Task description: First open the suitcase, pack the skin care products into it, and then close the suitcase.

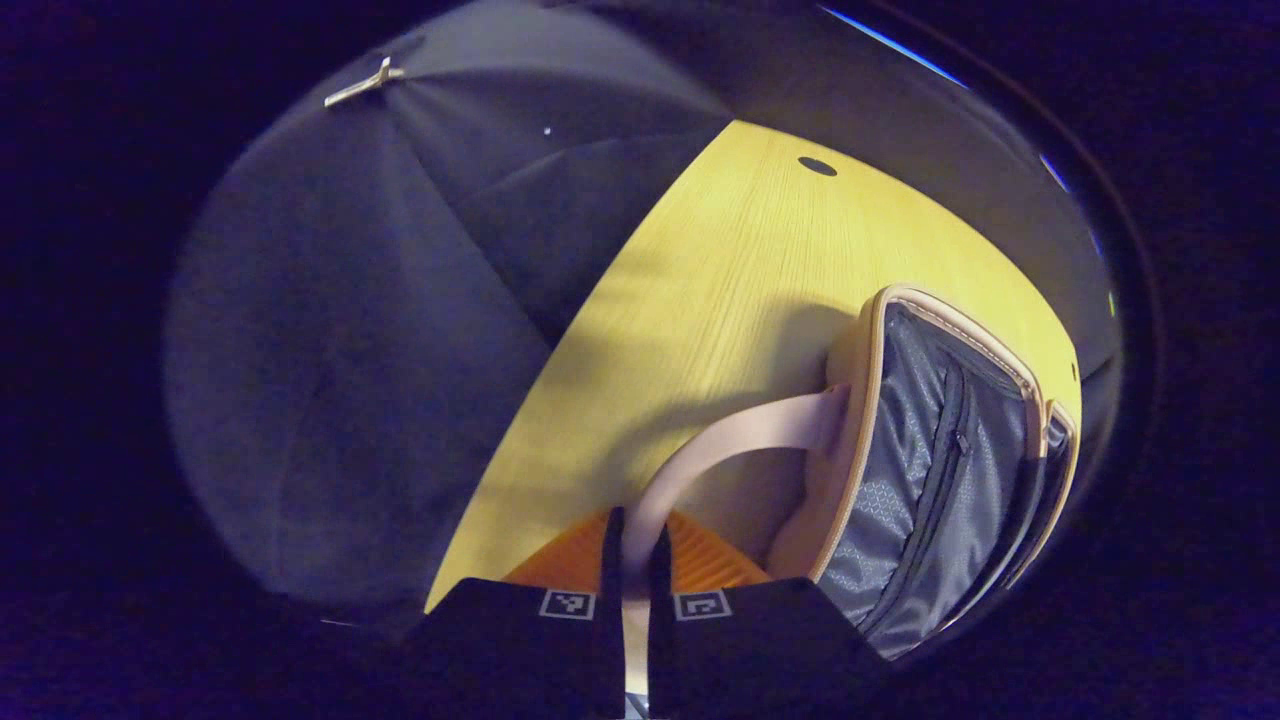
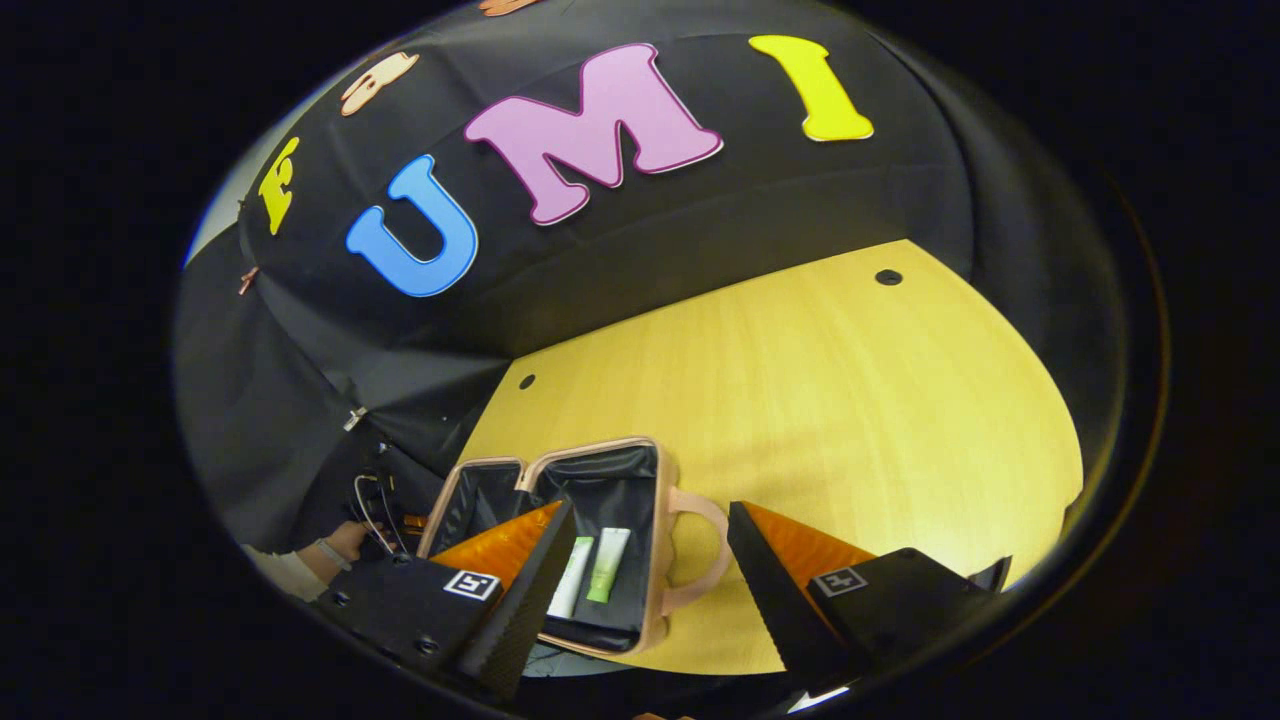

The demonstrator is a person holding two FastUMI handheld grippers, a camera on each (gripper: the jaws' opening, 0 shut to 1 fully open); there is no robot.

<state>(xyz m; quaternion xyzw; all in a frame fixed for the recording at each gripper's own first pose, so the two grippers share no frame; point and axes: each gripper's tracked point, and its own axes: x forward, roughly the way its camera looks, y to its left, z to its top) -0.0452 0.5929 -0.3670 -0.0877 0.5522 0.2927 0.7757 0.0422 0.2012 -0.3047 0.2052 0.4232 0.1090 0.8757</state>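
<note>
In the right gripper view the pink suitcase [image 2: 662, 470] lies open on the yellow table [image 2: 820, 400], its dark lining showing. A white tube [image 2: 572, 580] and a green tube [image 2: 608, 565] lie side by side in its nearer half. My right gripper [image 2: 650, 512] hovers open above that half and its handle [image 2: 705, 545], holding nothing. In the left gripper view my left gripper [image 1: 635, 545] is shut on a pink suitcase handle [image 1: 740, 430] that arcs down between the fingers. The grey zippered lining [image 1: 930, 470] of one half faces me at the right.
The black cloth wall [image 2: 600, 280] closes off the far and left sides of the table. A hand [image 2: 345, 545] with cables shows just left of the suitcase. Bare tabletop [image 1: 740, 270] stretches beyond and to the right of the case.
</note>
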